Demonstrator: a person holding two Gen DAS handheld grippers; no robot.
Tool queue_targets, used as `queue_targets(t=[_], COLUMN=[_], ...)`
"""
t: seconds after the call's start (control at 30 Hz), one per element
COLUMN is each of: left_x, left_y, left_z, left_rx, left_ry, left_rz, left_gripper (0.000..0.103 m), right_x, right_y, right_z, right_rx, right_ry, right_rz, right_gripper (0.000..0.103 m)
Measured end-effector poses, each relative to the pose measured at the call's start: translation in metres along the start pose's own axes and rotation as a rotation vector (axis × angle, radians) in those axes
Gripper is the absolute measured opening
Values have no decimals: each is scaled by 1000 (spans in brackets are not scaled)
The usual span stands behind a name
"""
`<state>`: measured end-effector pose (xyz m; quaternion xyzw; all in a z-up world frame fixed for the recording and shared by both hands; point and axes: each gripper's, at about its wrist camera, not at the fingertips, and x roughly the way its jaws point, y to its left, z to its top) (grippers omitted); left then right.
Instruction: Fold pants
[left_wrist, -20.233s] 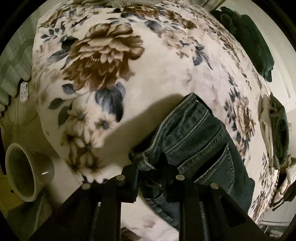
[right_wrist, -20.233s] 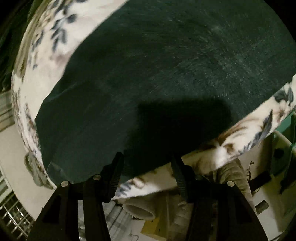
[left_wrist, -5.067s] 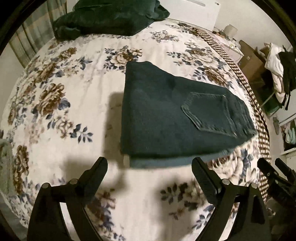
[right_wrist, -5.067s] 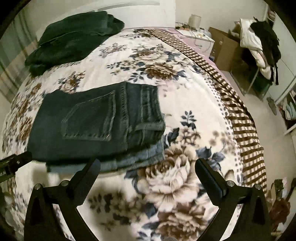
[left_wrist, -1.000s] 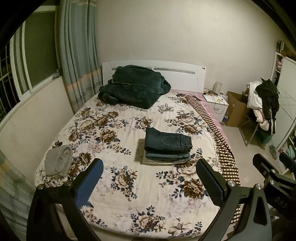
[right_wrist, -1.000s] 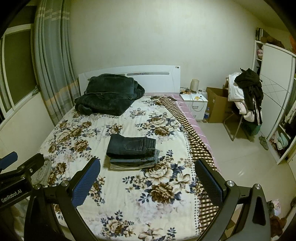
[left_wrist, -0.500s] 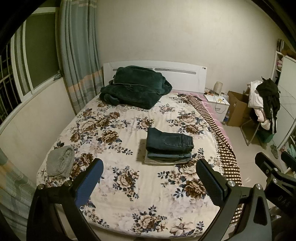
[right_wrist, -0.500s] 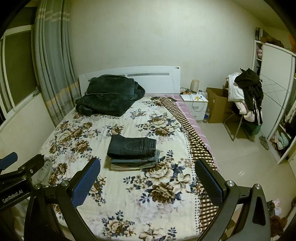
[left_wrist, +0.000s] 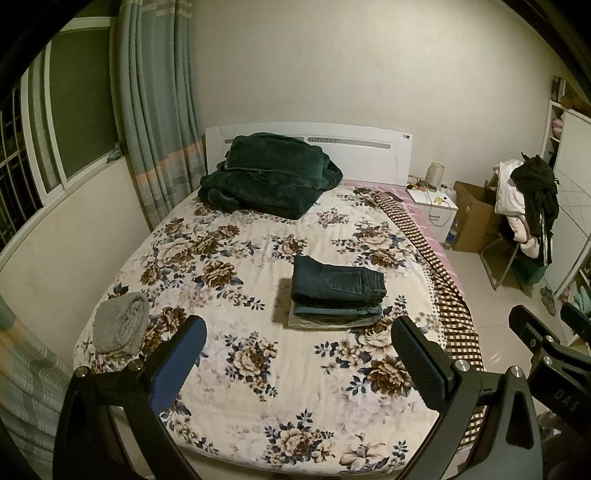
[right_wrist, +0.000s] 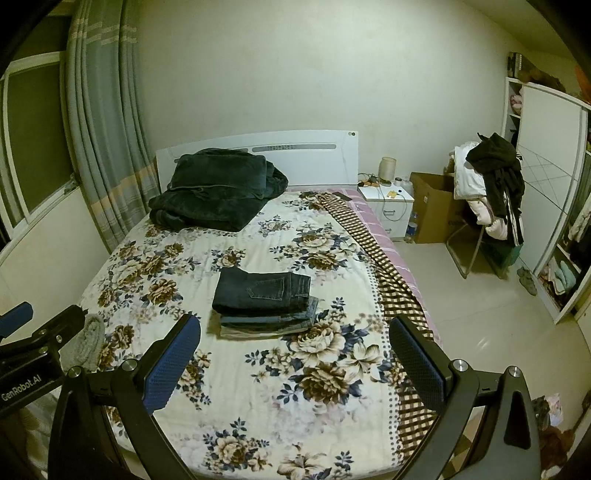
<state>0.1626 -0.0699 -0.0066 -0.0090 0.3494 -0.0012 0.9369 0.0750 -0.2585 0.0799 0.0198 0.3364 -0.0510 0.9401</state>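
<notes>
Dark denim folded jeans (left_wrist: 338, 282) lie on top of a stack of folded pants (left_wrist: 336, 312) near the middle of the floral bedspread (left_wrist: 236, 354). Both the left gripper (left_wrist: 297, 349) and the right gripper (right_wrist: 295, 350) stand wide apart, empty, well back from the stack. Only the left wrist view shows the whole grey rolled cloth (left_wrist: 120, 323); in the right wrist view the left gripper partly covers it. A dark green blanket (left_wrist: 267, 175) lies at the headboard (left_wrist: 365, 147).

You are holding the right gripper (right_wrist: 295, 350) wide apart above the bed (right_wrist: 258, 387); folded jeans (right_wrist: 264, 290) are lying on a stack (right_wrist: 267, 323), well apart from it.
</notes>
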Motion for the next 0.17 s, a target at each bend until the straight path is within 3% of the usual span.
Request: queue_targets(t=[0.17], left_x=[-7], left_y=[1], left_z=[1], left_rx=[4], left_ry=[-15], left_rz=[1], left_gripper=[102], right_x=[0], right_y=[0], right_z=[0], right_rx=[1], right_ry=[0], right_rz=[1], right_gripper=[103])
